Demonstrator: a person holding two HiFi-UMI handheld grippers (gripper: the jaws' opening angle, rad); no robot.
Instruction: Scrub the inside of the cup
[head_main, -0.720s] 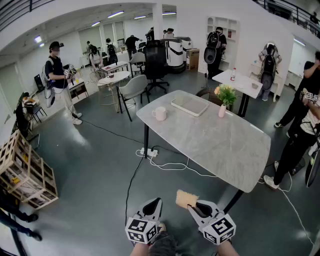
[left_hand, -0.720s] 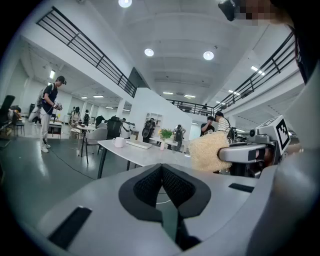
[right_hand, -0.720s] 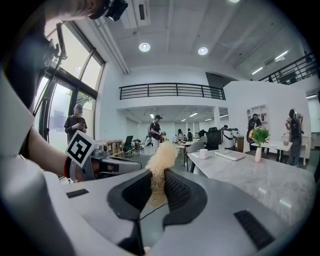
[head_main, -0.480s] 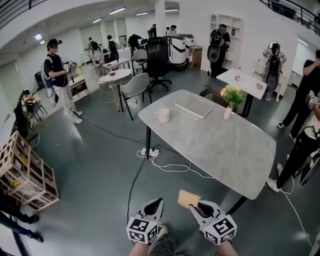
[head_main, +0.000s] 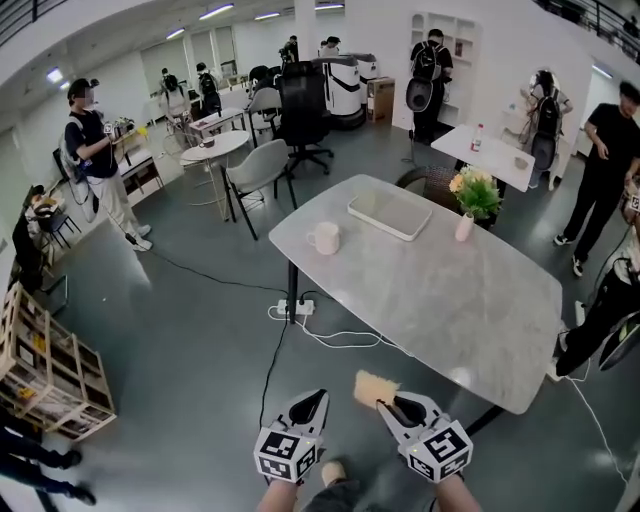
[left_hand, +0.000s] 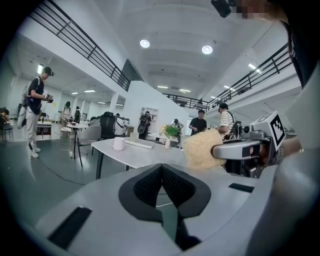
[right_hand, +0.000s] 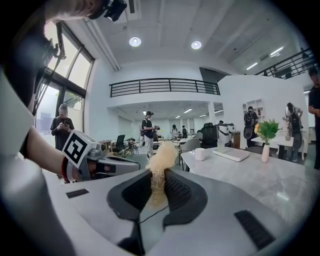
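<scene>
A white cup (head_main: 325, 238) stands on the far left part of the grey marble table (head_main: 440, 300), well ahead of both grippers. It also shows small in the left gripper view (left_hand: 118, 143) and the right gripper view (right_hand: 200, 154). My right gripper (head_main: 385, 405) is shut on a tan fibrous scrubber (head_main: 372, 389), whose tuft sticks out past the jaws (right_hand: 159, 162). Beside it, my left gripper (head_main: 308, 403) is shut with nothing in it. Both hover over the floor, short of the table's near corner.
A flat white tray (head_main: 390, 213) and a vase of flowers (head_main: 468, 200) sit at the table's far end. A power strip with cables (head_main: 292, 307) lies on the floor under the table's left side. A grey chair (head_main: 255, 175), a wooden crate (head_main: 45, 365) and several people stand around.
The table and cup have drifted slightly lower and larger in the head view. Both grippers keep their pose, the scrubber still clamped in the right one.
</scene>
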